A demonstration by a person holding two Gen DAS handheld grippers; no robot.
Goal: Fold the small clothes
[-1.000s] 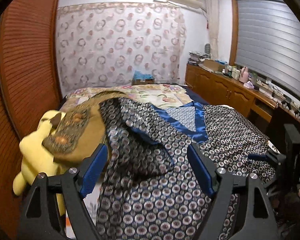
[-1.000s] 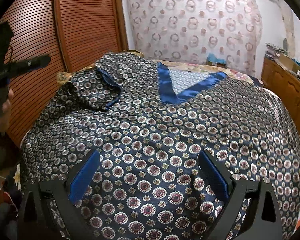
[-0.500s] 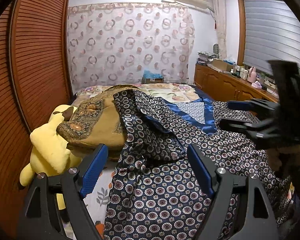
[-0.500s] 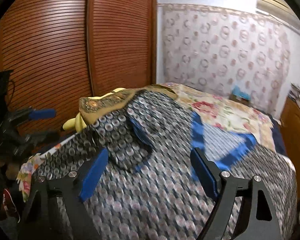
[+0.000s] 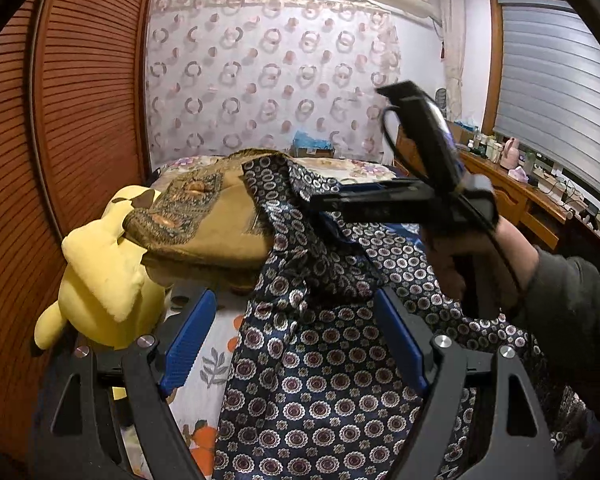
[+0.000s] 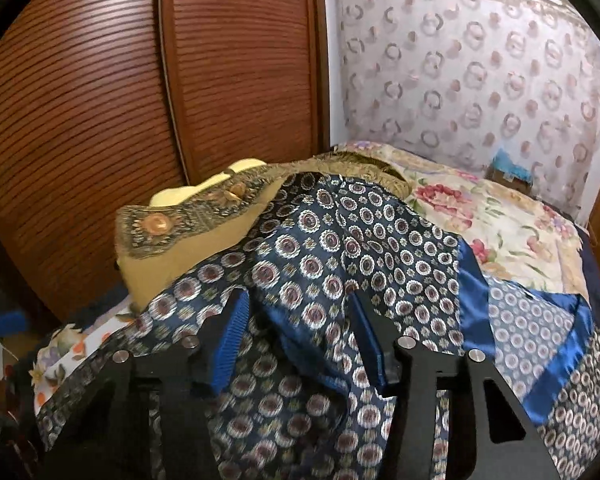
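Observation:
A navy patterned shirt (image 5: 320,392) with a blue satin V collar (image 6: 472,320) lies spread on the bed, its left sleeve (image 6: 324,248) folded up near a pillow. My left gripper (image 5: 296,312) is open above the shirt's left edge, holding nothing. My right gripper (image 6: 300,316) is open, its jaws on either side of the sleeve's folded fabric; it also shows from the side in the left wrist view (image 5: 384,204), held by a hand.
A brown embroidered pillow (image 5: 204,224) and a yellow plush toy (image 5: 100,276) sit at the bed's left side. A wooden wardrobe (image 6: 140,100) stands to the left. A floral bedsheet (image 6: 480,216) shows beyond the shirt. A dresser (image 5: 516,196) runs along the right wall.
My right gripper has moved left across the shirt to the folded sleeve, and its jaws stand narrower. My left gripper has drawn back and shifted left, still open.

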